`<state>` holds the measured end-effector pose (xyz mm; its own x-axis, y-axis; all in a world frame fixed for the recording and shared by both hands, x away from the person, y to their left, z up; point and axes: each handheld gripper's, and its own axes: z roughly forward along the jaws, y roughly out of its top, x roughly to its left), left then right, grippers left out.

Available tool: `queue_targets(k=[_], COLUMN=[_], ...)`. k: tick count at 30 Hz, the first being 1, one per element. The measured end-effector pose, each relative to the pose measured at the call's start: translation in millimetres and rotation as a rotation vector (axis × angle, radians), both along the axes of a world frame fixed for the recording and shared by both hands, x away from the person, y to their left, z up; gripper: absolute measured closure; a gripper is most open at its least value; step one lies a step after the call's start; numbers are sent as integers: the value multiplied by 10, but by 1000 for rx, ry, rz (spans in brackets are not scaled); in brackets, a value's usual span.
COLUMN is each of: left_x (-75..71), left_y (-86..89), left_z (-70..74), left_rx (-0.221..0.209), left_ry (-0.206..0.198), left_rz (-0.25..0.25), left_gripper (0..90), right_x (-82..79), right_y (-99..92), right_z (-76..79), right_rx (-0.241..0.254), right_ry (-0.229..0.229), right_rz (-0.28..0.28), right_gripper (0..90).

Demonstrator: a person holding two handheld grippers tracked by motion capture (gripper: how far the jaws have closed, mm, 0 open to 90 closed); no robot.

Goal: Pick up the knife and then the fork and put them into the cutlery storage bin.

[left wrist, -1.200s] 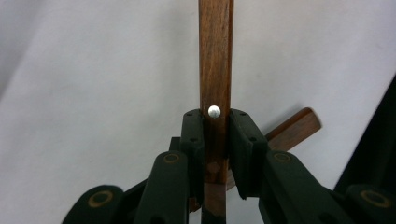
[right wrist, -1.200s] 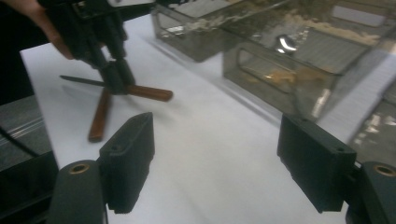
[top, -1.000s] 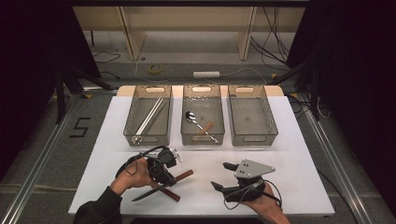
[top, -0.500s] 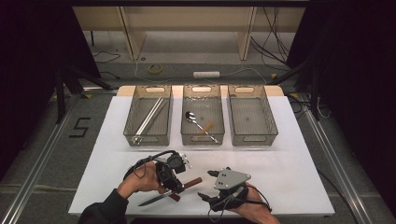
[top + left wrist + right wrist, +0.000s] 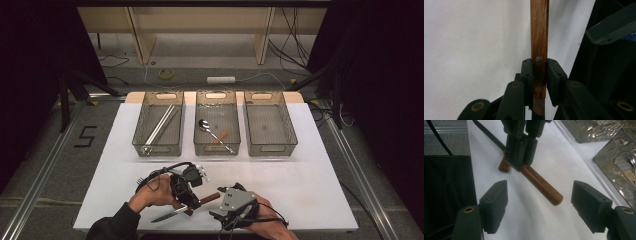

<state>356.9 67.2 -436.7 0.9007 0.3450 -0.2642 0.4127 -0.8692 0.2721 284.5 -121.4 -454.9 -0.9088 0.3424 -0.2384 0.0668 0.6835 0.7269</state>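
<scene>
Right now my left gripper (image 5: 192, 200) is clamped on a knife (image 5: 186, 207) low over the near edge of the white table (image 5: 310, 175). Its pads pinch the brown wooden handle (image 5: 539, 37) at the rivets, just where the wood meets the blade (image 5: 167, 215). In the left gripper view the handle runs straight out from between the jaws, so the hold looks square rather than skewed.

My right gripper (image 5: 539, 202) faces the free butt of the handle (image 5: 541, 186) with its jaws apart, one on each side, and neither pad is touching the wood. They have just been closing a little, with only the rounded end reaching between them.

I judge the knife to be light and rigid, so it should not flex or sag during a handover. The varnished wood looks smooth and round, so I expect it could roll or slip under a loose pinch. I would grip the outer part of the handle, clear of the left pads, and well away from the thin metal blade, which would give little purchase.

Beyond the grippers stand three clear trays (image 5: 267, 122), the middle one holding a spoon (image 5: 204, 125).
</scene>
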Motion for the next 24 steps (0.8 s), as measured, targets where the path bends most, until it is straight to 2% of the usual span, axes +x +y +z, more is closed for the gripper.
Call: queue_targets(k=[3, 12, 19, 20, 21, 22, 23, 24], left_x=[-13, -44, -73, -75, -77, -81, -82, -84], left_y=[-21, -97, -125, -126, -126, -128, -130, -132], left_z=[7, -7, 19, 23, 27, 26, 25, 24], left_rx=[-7, 1, -6, -6, -5, -7, -7, -9], left_ry=[11, 34, 53, 51, 50, 50, 51, 54], left_rz=[-9, -43, -54, -61, -64, -59, -61, -60], left_gripper=[763, 764, 764, 763, 763, 763, 763, 763], right_x=[-10, -40, -55, -51, -65, -76, -67, -75], right_y=[21, 106, 163, 164, 180, 189, 184, 193], right_z=[-14, -106, -162, -160, -170, -179, -174, -184], right_rx=[-11, -104, -146, -166, -161, -177, -212, -214], right_ry=[-4, -74, -93, -108, -115, -135, -165, -169], right_rz=[12, 51, 81, 99, 91, 90, 113, 116], right_gripper=[325, 369, 423, 438, 453, 464, 479, 491])
